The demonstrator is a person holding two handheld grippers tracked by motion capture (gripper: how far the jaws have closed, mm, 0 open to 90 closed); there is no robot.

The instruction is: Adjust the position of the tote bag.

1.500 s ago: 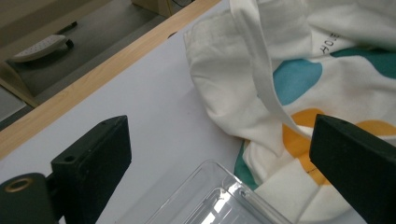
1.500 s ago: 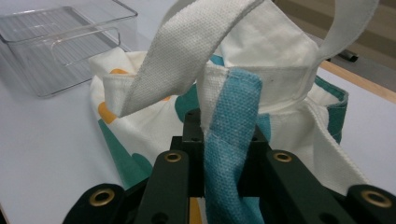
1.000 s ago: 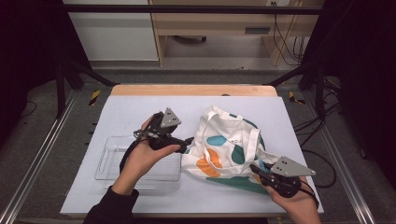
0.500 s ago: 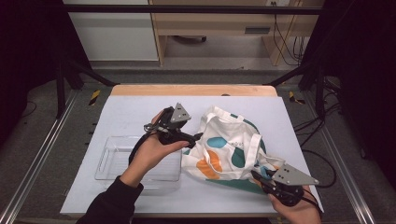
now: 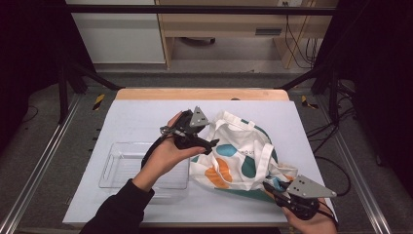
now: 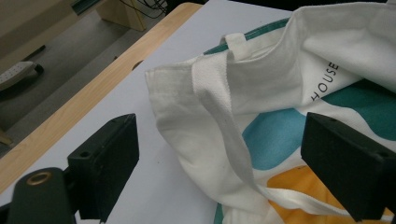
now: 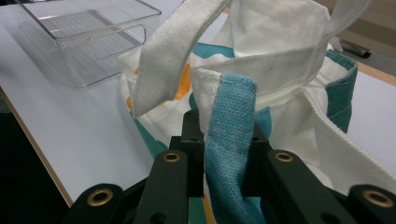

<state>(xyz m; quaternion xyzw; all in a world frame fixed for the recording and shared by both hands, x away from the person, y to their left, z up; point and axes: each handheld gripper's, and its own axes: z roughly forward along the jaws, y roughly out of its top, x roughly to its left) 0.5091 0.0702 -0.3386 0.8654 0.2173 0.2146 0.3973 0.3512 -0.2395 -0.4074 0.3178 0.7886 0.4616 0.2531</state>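
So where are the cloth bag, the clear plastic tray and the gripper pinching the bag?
cloth bag (image 5: 243, 153): high view, printed front.
clear plastic tray (image 5: 119, 165): high view, bare floor.
right gripper (image 7: 224, 154): right gripper view, between jaw tips.

Left gripper (image 5: 210, 144) raised mid-worktop, jaws wide apart, right gripper (image 5: 269, 186) low at near edge, jaws clamped
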